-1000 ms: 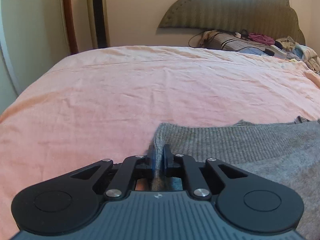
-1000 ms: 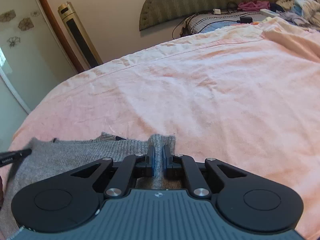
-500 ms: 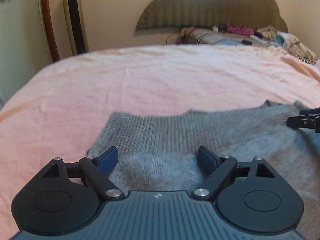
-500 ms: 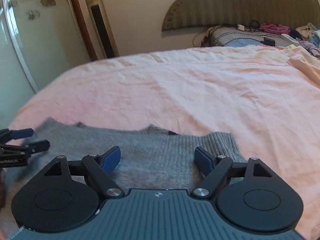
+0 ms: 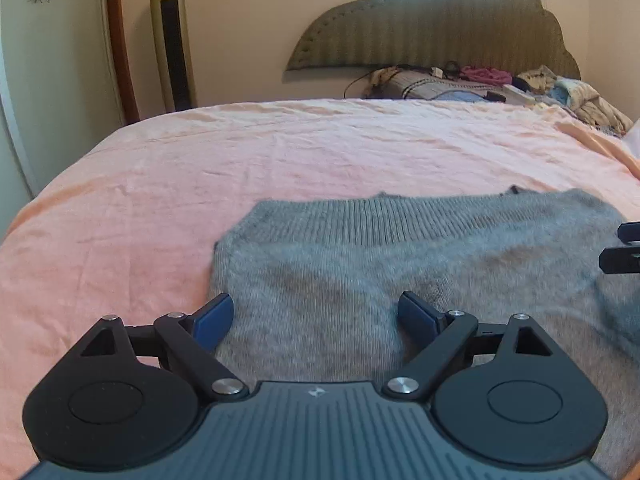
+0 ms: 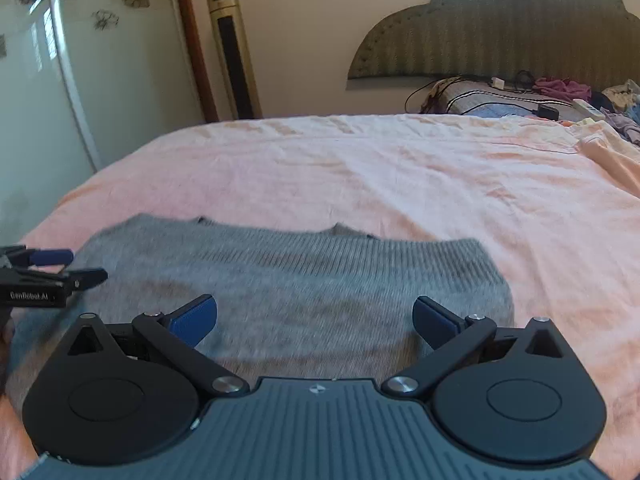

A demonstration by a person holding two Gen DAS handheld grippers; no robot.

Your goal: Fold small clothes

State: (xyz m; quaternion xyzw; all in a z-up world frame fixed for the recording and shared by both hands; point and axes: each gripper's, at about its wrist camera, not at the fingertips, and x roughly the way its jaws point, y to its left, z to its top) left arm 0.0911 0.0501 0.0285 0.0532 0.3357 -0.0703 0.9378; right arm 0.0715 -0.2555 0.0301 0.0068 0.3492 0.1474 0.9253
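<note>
A grey knitted sweater (image 5: pixel 400 264) lies folded flat on the pink bed sheet (image 5: pixel 280 160), ribbed hem at its far edge. My left gripper (image 5: pixel 316 320) is open and empty above the sweater's near left part. My right gripper (image 6: pixel 316 318) is open and empty above the sweater (image 6: pixel 304 280) near its right part. The right gripper's fingers (image 5: pixel 624 248) show at the right edge of the left wrist view. The left gripper's fingers (image 6: pixel 52 268) show at the left edge of the right wrist view.
A padded headboard (image 5: pixel 432 24) stands at the far end of the bed. A pile of clothes, cables and pillows (image 5: pixel 500 84) lies below it. A tall gold tower fan (image 5: pixel 172 36) stands by the wall at the left. A glass door (image 6: pixel 40 80) lies left.
Both grippers were shut on the sweater's hem corners a second ago. They have let go, opened wide and pulled back toward me and upward. The sweater now lies flat.
</note>
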